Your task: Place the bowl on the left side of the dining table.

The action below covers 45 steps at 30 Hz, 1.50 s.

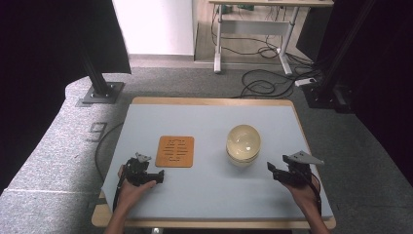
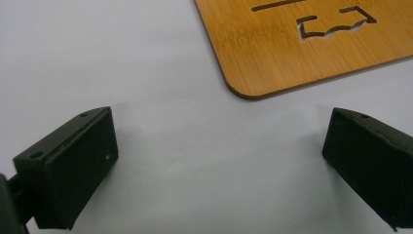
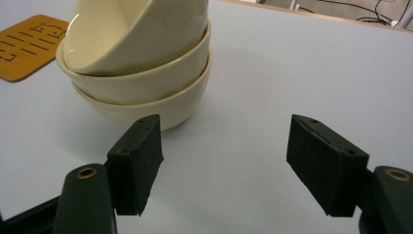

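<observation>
Two grippers are resting at the near edge of the pale blue worktop [image 1: 214,122] in the high view: the left gripper [image 1: 157,176] is sitting just below one bamboo trivet [image 1: 175,151], and the right gripper [image 1: 271,170] is sitting near the stack of cream bowls [image 1: 243,144], off to its right and nearer the person. One hand is holding each gripper. The trivet and the stack are lying well apart, side by side across the middle of the worktop.

In the left gripper view, two black fingers [image 2: 73,170] are standing wide apart over bare worktop, gripping nothing. One rounded corner of the trivet [image 2: 302,48] is lying just beyond them, with cut-out slots showing through it.

In the right gripper view, two fingers [image 3: 139,161] are likewise spread wide and empty. Three bowls [image 3: 141,73] are nesting in one stack just beyond the left-hand finger, the topmost tilting. The trivet [image 3: 27,46] is showing at the far left.
</observation>
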Motion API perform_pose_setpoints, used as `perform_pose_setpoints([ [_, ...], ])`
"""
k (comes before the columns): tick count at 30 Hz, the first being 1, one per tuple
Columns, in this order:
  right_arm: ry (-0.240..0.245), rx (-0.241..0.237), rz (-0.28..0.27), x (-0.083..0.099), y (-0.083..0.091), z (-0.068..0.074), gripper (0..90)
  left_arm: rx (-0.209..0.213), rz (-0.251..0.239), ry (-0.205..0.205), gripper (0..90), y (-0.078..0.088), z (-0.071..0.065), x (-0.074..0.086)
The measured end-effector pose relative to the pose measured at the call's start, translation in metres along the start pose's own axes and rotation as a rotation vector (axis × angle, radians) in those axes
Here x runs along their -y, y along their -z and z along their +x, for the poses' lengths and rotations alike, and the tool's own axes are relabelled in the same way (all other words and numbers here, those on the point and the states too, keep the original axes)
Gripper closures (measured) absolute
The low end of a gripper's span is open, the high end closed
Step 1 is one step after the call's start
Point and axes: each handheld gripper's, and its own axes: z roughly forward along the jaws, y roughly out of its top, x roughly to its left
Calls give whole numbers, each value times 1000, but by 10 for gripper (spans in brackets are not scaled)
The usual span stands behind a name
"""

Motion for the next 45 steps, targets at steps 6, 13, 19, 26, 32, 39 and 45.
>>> perform_pose_setpoints([
  [6,-2,-5,-10,-4,2,1,287,0,0,0,0,0,0,0],
  [13,-7,-6,-27,-8,6,1,286,-1,-1,0,0,0,0,0],
  [19,-14,-9,-38,-11,8,1,286,-1,-2,0,0,0,0,0],
  [26,-36,-4,-72,-16,9,5,289,-1,-3,1,0,0,0,0],
  [32,-35,-8,-52,-14,6,8,288,-1,-3,1,0,0,0,0],
  [39,-35,-10,-60,-19,6,13,288,-2,-5,1,0,0,0,1],
  [45,-40,-7,-63,-25,5,14,288,-2,-5,1,0,0,0,1],
])
